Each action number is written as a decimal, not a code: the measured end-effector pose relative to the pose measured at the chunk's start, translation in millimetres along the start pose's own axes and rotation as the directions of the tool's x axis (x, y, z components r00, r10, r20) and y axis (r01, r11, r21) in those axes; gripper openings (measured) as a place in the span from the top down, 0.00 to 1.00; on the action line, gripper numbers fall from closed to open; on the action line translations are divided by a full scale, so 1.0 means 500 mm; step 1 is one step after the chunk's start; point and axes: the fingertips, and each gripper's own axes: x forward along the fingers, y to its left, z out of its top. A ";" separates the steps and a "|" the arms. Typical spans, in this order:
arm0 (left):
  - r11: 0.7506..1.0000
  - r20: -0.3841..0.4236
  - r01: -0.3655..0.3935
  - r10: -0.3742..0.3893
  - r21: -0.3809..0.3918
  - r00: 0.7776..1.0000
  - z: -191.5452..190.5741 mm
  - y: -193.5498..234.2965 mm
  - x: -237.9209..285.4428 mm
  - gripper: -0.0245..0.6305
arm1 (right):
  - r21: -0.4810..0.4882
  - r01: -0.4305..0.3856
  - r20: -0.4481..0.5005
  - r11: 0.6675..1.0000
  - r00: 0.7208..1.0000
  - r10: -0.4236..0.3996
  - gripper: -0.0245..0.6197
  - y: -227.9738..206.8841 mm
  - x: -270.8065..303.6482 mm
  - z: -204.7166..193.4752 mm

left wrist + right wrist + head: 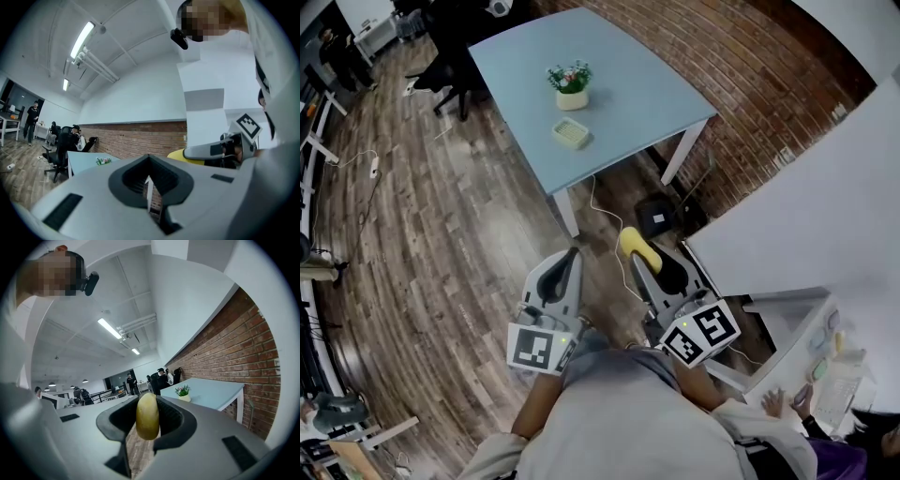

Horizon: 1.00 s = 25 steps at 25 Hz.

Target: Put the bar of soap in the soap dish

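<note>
The right tongs [645,259] clamp the yellow soap bar [147,416]; the left tongs [573,253] are closed, empty. The soap dish [570,133] sits near the blue surface's [637,89] front edge, well apart, open floor [441,244] between.

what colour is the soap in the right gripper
Yellow; the soap shows best in the right gripper view.

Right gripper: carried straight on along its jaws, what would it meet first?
Likely nothing near. The right gripper, shut on the bar of soap, points over open wooden floor; the blue table lies right of that line. Depth is unclear, so it might graze the table's near corner.
</note>
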 end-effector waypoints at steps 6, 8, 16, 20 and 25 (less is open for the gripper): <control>1.000 0.006 0.023 -0.023 0.006 1.000 0.007 0.086 0.026 0.96 | -0.007 0.011 0.009 1.000 1.000 -0.011 0.78 0.013 0.095 0.002; 1.000 0.009 0.025 -0.026 0.005 1.000 0.008 0.109 0.035 0.96 | -0.007 0.013 0.008 1.000 1.000 -0.013 0.78 0.015 0.119 0.002; 0.999 0.014 0.033 -0.033 -0.002 0.999 0.008 0.169 0.077 0.96 | -0.010 0.009 0.007 1.000 1.000 -0.009 0.78 0.006 0.193 0.011; 0.999 0.004 0.037 -0.037 -0.008 0.999 -0.001 0.197 0.113 0.96 | -0.002 -0.002 0.009 1.000 1.000 0.002 0.78 -0.012 0.240 0.014; 0.999 -0.003 0.042 -0.042 0.003 0.999 -0.003 0.228 0.193 0.96 | 0.004 -0.008 0.007 1.000 1.000 0.008 0.78 -0.069 0.304 0.031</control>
